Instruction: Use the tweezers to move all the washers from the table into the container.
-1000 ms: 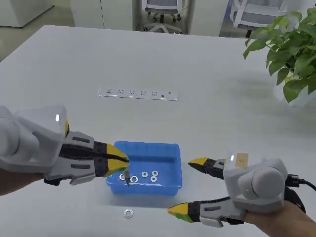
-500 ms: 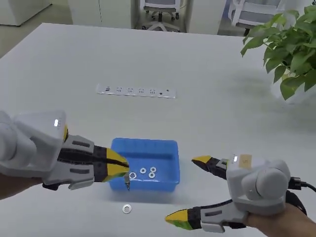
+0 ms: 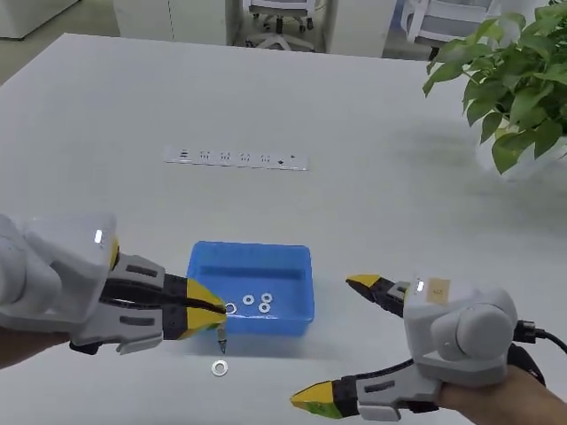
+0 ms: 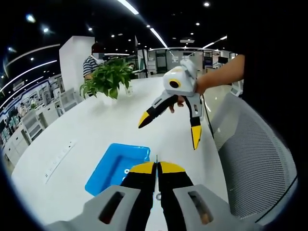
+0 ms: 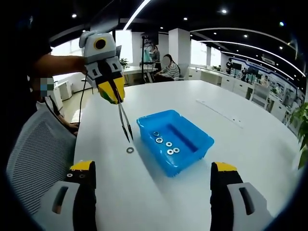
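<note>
One last washer (image 3: pixel 220 367) lies on the counter (image 3: pixel 354 177) just under the tips of the tweezers (image 3: pixel 221 338), which the left claw (image 3: pixel 217 309) clamps tight. Beyond it, the container (image 3: pixel 251 257) holds several washers. The right claw (image 3: pixel 328 341) gapes wide and empty. The task looks nearly done.

Several washers (image 5: pixel 163 142) lie inside the blue container (image 5: pixel 186 161). One loose washer (image 5: pixel 130 150) lies just beside the container, near the tips of tweezers (image 5: pixel 123 120) clamped in the left gripper (image 5: pixel 111 97).

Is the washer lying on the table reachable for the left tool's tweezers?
Likely yes: the tweezers in the left tool point down close by the washer, nothing between them.
</note>
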The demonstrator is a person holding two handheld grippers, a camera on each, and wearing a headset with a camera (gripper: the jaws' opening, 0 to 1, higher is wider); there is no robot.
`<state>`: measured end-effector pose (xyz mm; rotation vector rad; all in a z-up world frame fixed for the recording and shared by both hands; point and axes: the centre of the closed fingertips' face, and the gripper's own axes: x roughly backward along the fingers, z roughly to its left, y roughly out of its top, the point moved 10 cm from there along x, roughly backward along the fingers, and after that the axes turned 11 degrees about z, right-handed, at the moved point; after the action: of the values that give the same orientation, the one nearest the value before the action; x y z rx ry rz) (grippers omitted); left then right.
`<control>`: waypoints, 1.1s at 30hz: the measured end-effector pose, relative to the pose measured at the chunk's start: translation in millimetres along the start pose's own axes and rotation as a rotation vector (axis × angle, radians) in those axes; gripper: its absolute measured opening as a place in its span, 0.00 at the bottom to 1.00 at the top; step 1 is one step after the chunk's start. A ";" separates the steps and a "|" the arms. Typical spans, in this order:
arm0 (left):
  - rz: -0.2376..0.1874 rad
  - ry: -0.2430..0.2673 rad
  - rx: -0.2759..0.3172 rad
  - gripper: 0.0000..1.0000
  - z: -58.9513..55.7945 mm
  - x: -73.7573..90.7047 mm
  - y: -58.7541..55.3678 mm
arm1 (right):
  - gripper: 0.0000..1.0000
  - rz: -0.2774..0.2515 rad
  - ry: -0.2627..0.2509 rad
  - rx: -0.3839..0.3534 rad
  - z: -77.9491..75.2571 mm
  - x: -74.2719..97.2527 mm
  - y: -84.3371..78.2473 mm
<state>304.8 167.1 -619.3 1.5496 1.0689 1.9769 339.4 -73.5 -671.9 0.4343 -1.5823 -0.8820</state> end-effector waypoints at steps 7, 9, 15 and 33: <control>0.003 -0.012 0.007 0.05 -2.2 -3.2 -4.8 | 1.00 -0.015 -0.004 -0.007 2.6 1.9 -3.0; 0.004 -0.013 0.008 0.05 -2.6 -3.8 -6.3 | 1.00 -0.043 -0.011 -0.005 3.2 3.2 -3.7; 0.008 -0.015 0.014 0.05 -3.0 -5.1 -9.7 | 1.00 -0.063 -0.012 -0.004 4.8 5.2 -7.4; 0.027 -0.031 0.021 0.05 -5.1 -13.1 -16.0 | 1.00 -0.103 -0.036 -0.022 5.5 12.8 -16.8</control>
<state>301.6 166.0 -640.3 1.6082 1.0644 1.9592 328.1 -91.8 -675.8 0.4899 -1.5932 -0.9894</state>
